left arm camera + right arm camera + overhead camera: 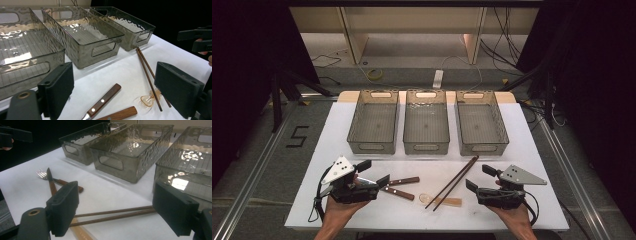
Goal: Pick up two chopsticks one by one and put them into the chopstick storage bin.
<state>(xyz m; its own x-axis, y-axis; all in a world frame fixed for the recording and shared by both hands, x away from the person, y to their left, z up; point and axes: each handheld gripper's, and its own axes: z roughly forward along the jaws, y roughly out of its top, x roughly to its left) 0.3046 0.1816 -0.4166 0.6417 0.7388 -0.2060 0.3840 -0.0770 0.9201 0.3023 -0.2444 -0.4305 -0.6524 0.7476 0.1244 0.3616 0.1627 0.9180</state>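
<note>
Plainly, both tongs, left tongs (375,173) and right tongs (477,178), gape wide and empty above the white tabletop (522,150). The chopsticks (453,181) lie crossed over a clear spoon (439,200) beside the right tongs; a careless pinch risks catching one stick or dragging the spoon.

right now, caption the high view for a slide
Open left gripper and right gripper flank cutlery before three empty bins.

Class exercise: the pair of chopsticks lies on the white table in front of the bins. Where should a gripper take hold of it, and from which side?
Probably from above, at the upper half of the chopsticks, jaws straddling both sticks. There they lie flat, close together on bare table; their lower ends cross the clear spoon.
</note>
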